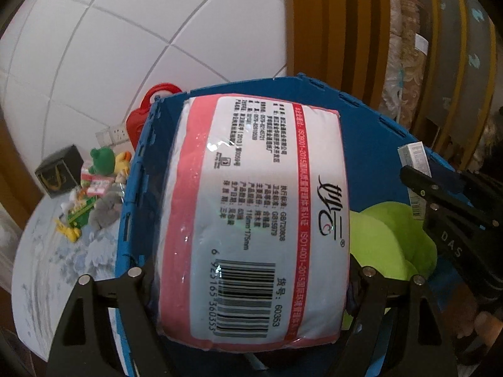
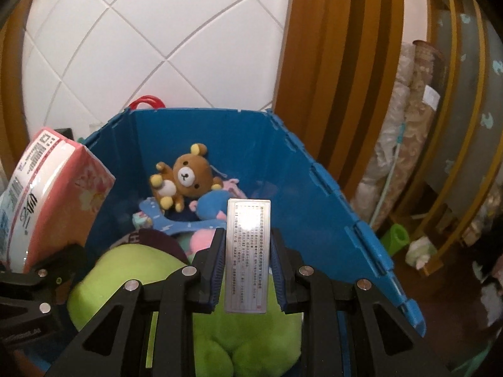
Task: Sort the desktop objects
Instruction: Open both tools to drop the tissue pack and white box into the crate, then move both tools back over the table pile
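Observation:
My left gripper (image 1: pixel 251 270) is shut on a pink and white tissue pack (image 1: pixel 254 213) and holds it over the left side of the blue bin (image 1: pixel 371 119); the pack also shows in the right wrist view (image 2: pixel 47 194). My right gripper (image 2: pixel 246 251) is shut on a small silver box (image 2: pixel 247 251) and holds it above the bin (image 2: pixel 314 194). Inside the bin lie a brown bear plush (image 2: pixel 185 179), a blue plush (image 2: pixel 213 207) and a big green plush (image 2: pixel 151 279). The right gripper and its box (image 1: pixel 415 169) show at the right of the left wrist view.
On the pale table (image 1: pixel 56 267) left of the bin lie a black box (image 1: pixel 59 169), a green frog toy (image 1: pixel 102 160), a grey plush (image 1: pixel 107 210) and small packets. A red handled item (image 1: pixel 147 110) stands behind the bin. Wooden door frame and rolled fabrics (image 2: pixel 405 144) are at right.

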